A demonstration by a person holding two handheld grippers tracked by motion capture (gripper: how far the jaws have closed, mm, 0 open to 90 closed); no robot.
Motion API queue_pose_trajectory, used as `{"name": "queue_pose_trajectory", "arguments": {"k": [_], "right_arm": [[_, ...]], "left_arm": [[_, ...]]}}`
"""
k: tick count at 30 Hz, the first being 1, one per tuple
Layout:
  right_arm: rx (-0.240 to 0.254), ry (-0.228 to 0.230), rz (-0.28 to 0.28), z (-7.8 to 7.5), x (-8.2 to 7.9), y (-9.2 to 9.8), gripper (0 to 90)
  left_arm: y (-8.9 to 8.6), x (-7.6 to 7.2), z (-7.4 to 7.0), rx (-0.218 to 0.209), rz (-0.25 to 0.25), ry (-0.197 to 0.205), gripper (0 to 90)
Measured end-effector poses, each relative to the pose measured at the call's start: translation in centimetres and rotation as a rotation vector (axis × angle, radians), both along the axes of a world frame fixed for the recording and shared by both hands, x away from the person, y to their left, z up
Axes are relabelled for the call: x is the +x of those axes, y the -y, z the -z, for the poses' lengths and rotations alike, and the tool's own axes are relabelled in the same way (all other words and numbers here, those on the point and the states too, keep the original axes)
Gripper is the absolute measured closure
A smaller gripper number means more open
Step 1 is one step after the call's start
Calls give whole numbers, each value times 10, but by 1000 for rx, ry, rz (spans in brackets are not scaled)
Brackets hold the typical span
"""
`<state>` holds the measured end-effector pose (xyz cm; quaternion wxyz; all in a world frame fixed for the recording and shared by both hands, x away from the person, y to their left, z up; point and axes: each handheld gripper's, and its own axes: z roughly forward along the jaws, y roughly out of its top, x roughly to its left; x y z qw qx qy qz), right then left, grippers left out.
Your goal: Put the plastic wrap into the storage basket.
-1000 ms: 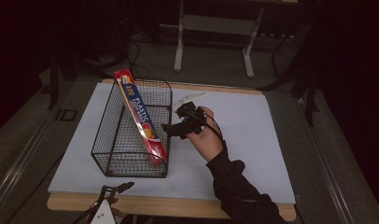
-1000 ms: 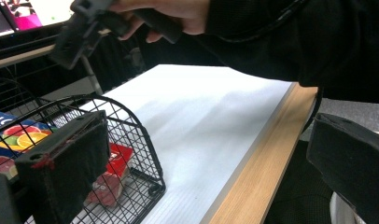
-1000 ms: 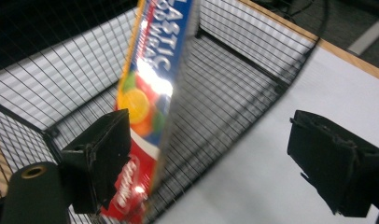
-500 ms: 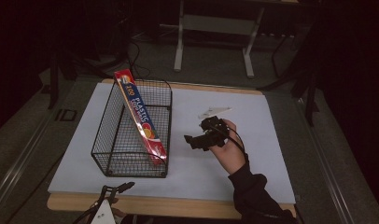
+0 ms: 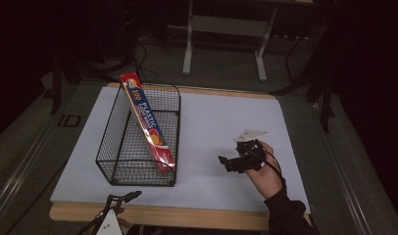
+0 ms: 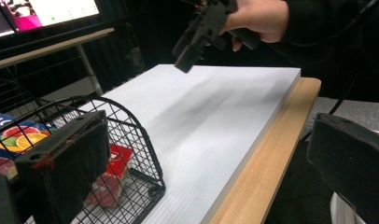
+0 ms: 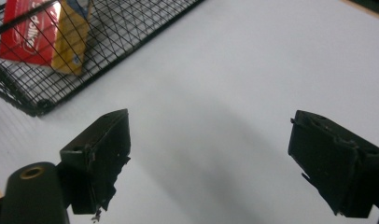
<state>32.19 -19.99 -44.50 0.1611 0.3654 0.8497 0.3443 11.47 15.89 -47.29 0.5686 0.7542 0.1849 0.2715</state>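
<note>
Lit monitor (image 6: 43, 14) beyond the table (image 5: 221, 115)

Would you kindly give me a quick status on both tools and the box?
Right tool open, empty, above white board. Left tool open at near table edge. Long box leaning in wire basket. Nothing between them.

Basket (image 5: 119, 147) black wire grid; box (image 5: 147, 122) red, blue panel, possibly orange fruit print; board (image 5: 221, 127) white; jaws black
</note>
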Motion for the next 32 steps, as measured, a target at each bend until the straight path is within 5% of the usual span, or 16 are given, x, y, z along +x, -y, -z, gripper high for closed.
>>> {"name": "queue_pose_trajectory", "arguments": {"k": [17, 32], "right_arm": [[21, 3, 26, 25, -36, 46, 127], [78, 46, 42, 35, -39, 61, 128]], "left_arm": [[0, 0, 0, 2, 3, 1, 1], [0, 0, 0, 10, 4, 1, 1]]}}
